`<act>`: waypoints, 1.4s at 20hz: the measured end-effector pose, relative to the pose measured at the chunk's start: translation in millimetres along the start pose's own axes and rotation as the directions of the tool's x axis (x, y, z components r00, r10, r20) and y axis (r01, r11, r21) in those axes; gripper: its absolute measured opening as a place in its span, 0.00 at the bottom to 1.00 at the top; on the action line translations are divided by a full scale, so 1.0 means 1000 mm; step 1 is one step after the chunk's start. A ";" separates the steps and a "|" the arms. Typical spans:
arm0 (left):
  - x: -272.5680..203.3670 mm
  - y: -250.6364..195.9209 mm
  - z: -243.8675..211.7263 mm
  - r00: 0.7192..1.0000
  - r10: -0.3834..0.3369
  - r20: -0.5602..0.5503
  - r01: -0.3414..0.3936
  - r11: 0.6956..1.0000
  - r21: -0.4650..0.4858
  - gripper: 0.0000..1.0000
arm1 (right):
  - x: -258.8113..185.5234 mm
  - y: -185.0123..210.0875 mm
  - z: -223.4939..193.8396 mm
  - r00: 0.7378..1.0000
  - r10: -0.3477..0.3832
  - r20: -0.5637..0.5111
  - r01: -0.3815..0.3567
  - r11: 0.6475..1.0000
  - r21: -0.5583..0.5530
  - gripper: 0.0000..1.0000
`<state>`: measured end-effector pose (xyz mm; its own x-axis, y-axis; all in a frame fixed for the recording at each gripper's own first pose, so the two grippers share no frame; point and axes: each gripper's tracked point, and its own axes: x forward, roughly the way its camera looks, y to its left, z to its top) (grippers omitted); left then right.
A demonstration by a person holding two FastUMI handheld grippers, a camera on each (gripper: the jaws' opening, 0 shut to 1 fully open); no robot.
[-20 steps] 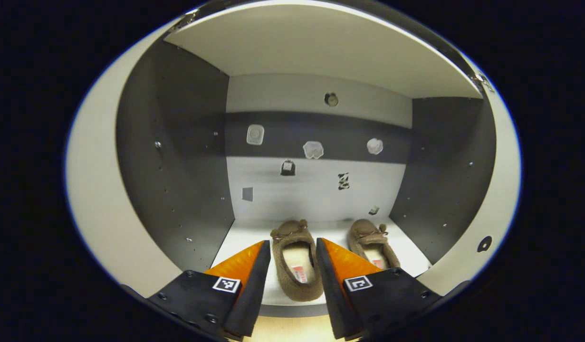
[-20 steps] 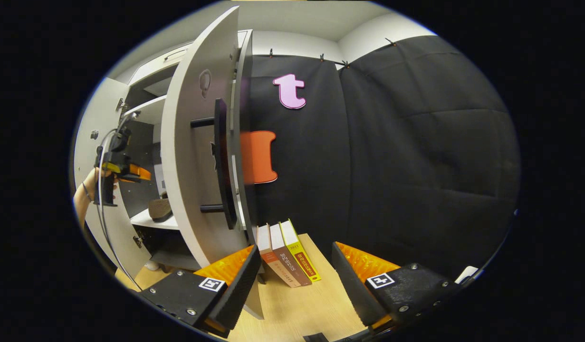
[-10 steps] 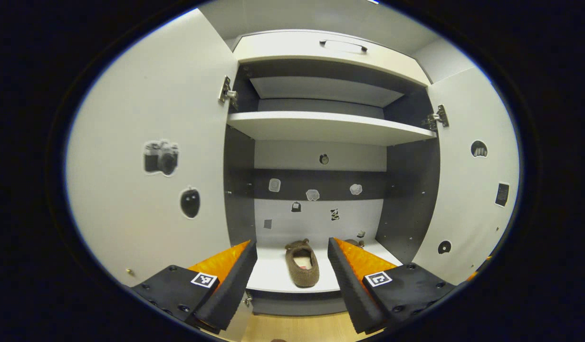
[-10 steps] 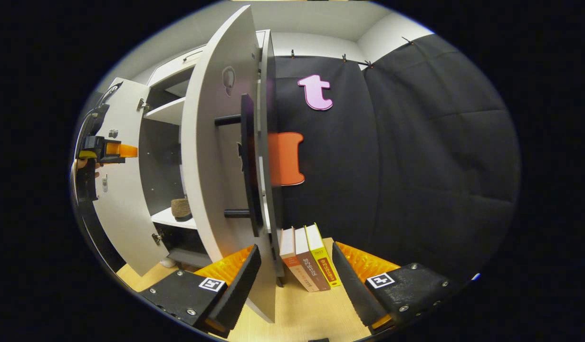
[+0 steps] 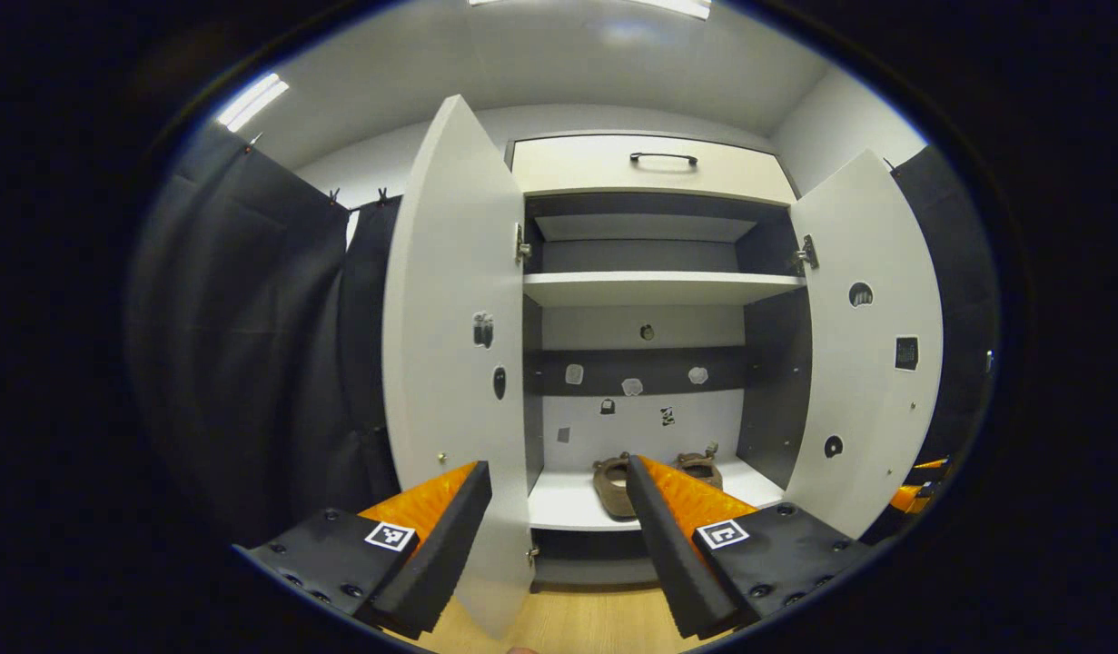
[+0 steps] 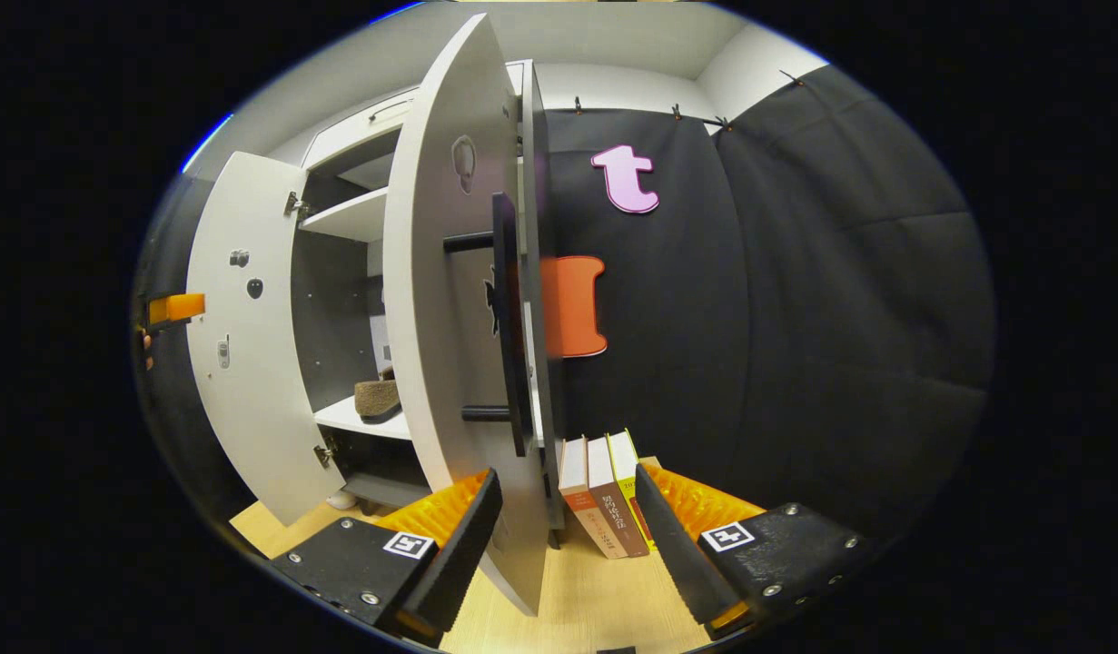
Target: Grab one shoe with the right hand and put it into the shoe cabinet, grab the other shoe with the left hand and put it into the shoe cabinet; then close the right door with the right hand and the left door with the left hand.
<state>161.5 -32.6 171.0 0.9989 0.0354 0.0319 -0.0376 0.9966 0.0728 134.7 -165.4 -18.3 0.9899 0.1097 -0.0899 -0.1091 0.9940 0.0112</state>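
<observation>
Two fuzzy brown shoes [image 5: 649, 472] are sitting side by side on the white cabinet shelf [image 5: 568, 504]. Left gripper [image 5: 559, 536] and right gripper [image 6: 568, 545] are both hanging open, empty; flat white doors [image 6: 450, 300] standing ajar.

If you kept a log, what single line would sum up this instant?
shoes: both on cabinet shelf | left door: open | right door: open | left tool: open, empty | right tool: open, at right door's edge
</observation>
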 end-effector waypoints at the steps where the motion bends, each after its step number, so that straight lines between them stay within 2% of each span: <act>1: -0.007 0.008 -0.004 1.000 0.013 -0.003 -0.013 1.000 -0.004 0.94 | -0.002 0.002 0.000 1.000 -0.006 0.000 0.006 1.000 -0.012 0.92; 2: -0.013 0.018 -0.006 1.000 0.020 0.000 -0.020 1.000 -0.015 0.94 | -0.001 0.005 0.001 1.000 -0.012 0.001 0.012 1.000 -0.023 0.99; 5: -0.023 0.053 -0.016 0.998 0.057 -0.004 -0.057 0.998 -0.035 0.96 | -0.002 0.013 0.000 0.999 -0.032 0.002 0.032 0.999 -0.026 0.99; 7: -0.026 0.077 -0.027 0.997 0.077 -0.027 -0.078 0.996 -0.052 0.94 | 0.000 0.025 -0.001 0.999 -0.033 -0.001 0.033 0.999 -0.015 0.99; 9: -0.028 0.091 -0.035 0.997 0.063 -0.036 -0.065 0.996 -0.067 0.97 | 0.001 0.038 -0.001 1.000 -0.030 0.000 0.030 0.999 -0.011 0.99; 12: -0.027 0.120 -0.043 0.996 0.074 -0.046 -0.076 0.996 -0.053 0.94 | 0.006 0.061 -0.001 1.000 -0.023 0.002 0.023 0.999 -0.032 0.99; 13: -0.027 0.128 -0.044 0.996 0.073 -0.045 -0.075 0.996 -0.053 0.97 | 0.008 0.068 -0.001 1.000 -0.026 0.006 0.026 0.999 -0.036 0.99; 14: -0.026 0.133 -0.045 0.996 0.073 -0.044 -0.076 0.996 -0.057 0.96 | 0.010 0.074 0.000 1.000 -0.030 0.009 0.030 0.999 -0.035 0.91; 17: -0.022 0.153 -0.050 0.997 0.067 -0.043 -0.070 0.995 -0.069 0.96 | 0.015 0.094 -0.005 0.999 -0.038 0.007 0.038 0.999 0.008 0.91; 20: -0.016 0.168 -0.060 0.997 0.063 -0.053 -0.066 0.996 -0.065 0.96 | 0.024 0.121 -0.009 1.000 -0.015 0.005 0.015 0.999 0.041 0.91; 23: -0.010 0.181 -0.072 0.996 0.059 -0.064 -0.064 0.995 -0.075 0.97 | 0.033 0.147 -0.010 1.000 0.001 0.017 -0.002 1.000 0.022 0.91; 26: -0.001 0.192 -0.086 0.995 0.049 -0.084 -0.057 0.994 -0.091 0.97 | 0.037 0.182 -0.011 0.998 0.062 0.020 -0.063 0.997 0.048 0.91; 28: 0.006 0.196 -0.095 0.995 0.040 -0.096 -0.049 0.994 -0.094 0.97 | 0.040 0.185 -0.012 0.999 0.048 0.022 -0.048 0.999 0.024 0.92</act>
<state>163.3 170.3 90.6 0.9947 0.0824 -0.0614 -0.0839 0.9962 -0.0229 153.3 23.4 -32.3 0.9853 0.1568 -0.0674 -0.1544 0.9872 0.0390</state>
